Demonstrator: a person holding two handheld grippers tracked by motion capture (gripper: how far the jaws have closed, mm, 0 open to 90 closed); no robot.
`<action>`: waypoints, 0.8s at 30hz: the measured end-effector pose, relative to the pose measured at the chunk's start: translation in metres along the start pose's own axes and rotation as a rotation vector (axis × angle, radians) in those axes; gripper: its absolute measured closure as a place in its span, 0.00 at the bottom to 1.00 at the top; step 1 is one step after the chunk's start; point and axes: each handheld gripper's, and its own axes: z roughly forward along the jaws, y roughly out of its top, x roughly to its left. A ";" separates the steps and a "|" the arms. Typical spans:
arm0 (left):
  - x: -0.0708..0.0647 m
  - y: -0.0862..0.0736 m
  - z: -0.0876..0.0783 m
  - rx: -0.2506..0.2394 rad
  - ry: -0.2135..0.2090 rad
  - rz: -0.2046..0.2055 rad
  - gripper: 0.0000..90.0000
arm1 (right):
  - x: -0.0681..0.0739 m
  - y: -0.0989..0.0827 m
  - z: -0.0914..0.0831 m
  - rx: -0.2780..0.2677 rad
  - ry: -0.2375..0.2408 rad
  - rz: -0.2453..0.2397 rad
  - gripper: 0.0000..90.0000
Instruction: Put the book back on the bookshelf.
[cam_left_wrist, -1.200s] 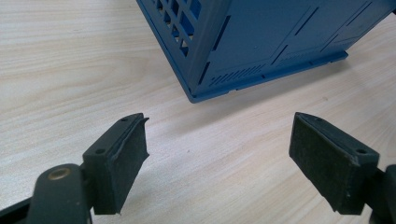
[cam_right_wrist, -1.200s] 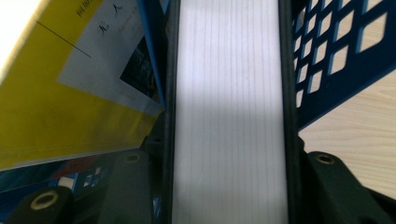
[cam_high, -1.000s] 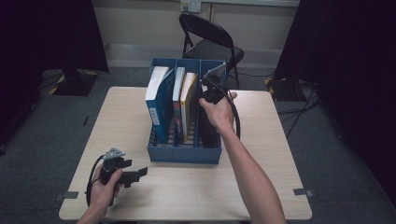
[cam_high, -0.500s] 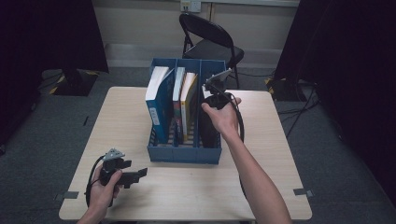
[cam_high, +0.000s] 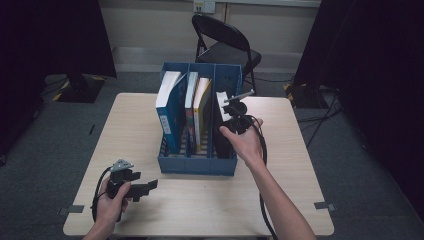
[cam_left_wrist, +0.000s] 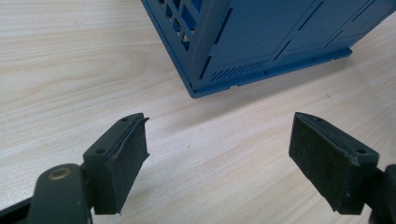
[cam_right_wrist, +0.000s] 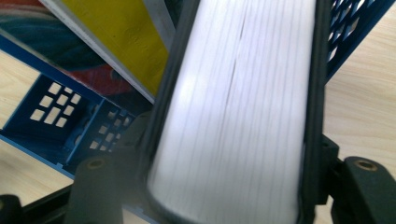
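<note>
A blue three-slot file rack (cam_high: 197, 165) stands mid-table, and its corner (cam_left_wrist: 266, 37) shows in the left gripper view. A black-covered book (cam_high: 222, 137) stands in the right slot, white page edge (cam_right_wrist: 243, 93) up. My right gripper (cam_high: 231, 107) sits over its top with the book between the jaws (cam_right_wrist: 231, 158). The jaws have just been opening and no longer seem to press on the covers. My left gripper (cam_high: 145, 181) rests near the table's front left, open and empty (cam_left_wrist: 217, 154), pointing at the rack.
A blue book (cam_high: 167, 107) leans in the left slot. A thin book (cam_high: 191, 95) and a yellow one (cam_high: 202, 107) stand in the middle slot. A black folding chair (cam_high: 225, 42) is behind the light wooden table (cam_high: 300, 200). Bare tabletop lies right of the rack.
My right hand has come down and nearer, lowering the gripper onto the book in the right slot. The left hand has stayed put.
</note>
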 end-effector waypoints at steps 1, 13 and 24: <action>0.000 0.000 0.000 0.001 0.000 0.000 0.21 | -0.001 -0.002 0.001 -0.001 0.008 0.002 0.37; 0.001 0.000 -0.002 -0.007 -0.001 -0.003 0.21 | -0.012 -0.040 0.005 -0.129 0.139 -0.001 0.25; 0.003 0.000 -0.002 -0.004 0.003 -0.008 0.21 | -0.025 -0.071 0.016 -0.242 0.130 -0.069 0.54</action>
